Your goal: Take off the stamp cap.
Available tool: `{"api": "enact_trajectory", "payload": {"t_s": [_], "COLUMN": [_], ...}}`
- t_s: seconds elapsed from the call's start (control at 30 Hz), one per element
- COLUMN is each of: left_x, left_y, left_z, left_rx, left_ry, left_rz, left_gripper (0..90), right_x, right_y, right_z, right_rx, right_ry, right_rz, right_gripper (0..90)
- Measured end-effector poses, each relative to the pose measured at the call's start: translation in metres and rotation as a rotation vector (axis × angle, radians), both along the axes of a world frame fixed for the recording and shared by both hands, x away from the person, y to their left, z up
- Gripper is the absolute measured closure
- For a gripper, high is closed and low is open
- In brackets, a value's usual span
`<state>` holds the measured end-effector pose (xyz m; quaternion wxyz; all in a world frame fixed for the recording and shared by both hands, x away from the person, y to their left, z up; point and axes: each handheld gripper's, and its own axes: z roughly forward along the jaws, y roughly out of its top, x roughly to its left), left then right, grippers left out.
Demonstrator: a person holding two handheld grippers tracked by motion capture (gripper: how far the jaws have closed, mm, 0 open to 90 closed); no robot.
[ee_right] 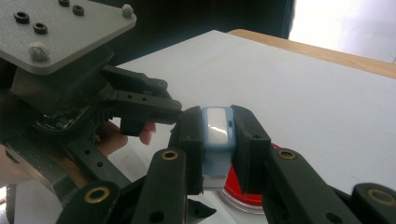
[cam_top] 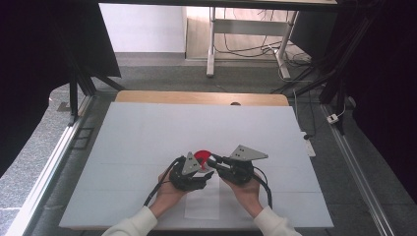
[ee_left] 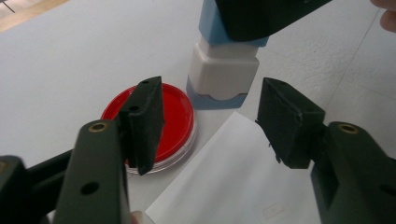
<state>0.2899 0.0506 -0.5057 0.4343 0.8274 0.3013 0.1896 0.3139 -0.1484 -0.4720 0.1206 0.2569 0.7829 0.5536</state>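
Note:
A white and blue block stamp [ee_left: 223, 70] stands upright beside a round red ink pad [ee_left: 173, 116] in a clear dish. Its base is low, by the corner of a white paper sheet [ee_left: 233, 182]; I cannot tell whether it touches the table. My right gripper [ee_right: 217, 126] is shut on the stamp's blue top [ee_right: 216, 128], with the red pad [ee_right: 240, 193] just under it. My left gripper [ee_left: 210, 121] is open, its jaws on either side of the stamp and a little short of it. In the high view both grippers [cam_top: 202, 173] [cam_top: 215, 161] meet at the red pad [cam_top: 201, 157].
The white table top [cam_top: 147, 142] stretches far and to both sides. The paper sheet [cam_top: 202, 200] lies near the front edge between the person's forearms. A wooden edge [cam_top: 196, 97] runs along the far side. Black stands and cables fill the floor beyond.

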Motion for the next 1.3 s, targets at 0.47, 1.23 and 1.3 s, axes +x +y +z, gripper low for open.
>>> {"api": "enact_trajectory", "payload": {"t_s": [0.47, 1.23, 1.3], "left_x": [0.0009, 0.0011, 0.0011], "left_y": [-0.0018, -0.0012, -0.0013], "left_z": [-0.002, -0.0025, -0.0025], "left_rx": [0.026, 0.035, 0.035], "left_ry": [-0.013, -0.015, -0.015], "left_rz": [-0.013, -0.019, -0.019], "left_gripper": [55.9, 62.9, 62.9], "right_x": [-0.0004, -0.0016, -0.0017], "right_y": [0.0003, 0.0009, 0.001], "right_z": [-0.0015, -0.0027, -0.0028], "right_rx": [-0.002, 0.003, 0.003], "right_ry": [0.003, -0.001, -0.002], "right_rz": [-0.005, -0.008, -0.008], "right_gripper": [74.5, 74.6, 74.6]}}
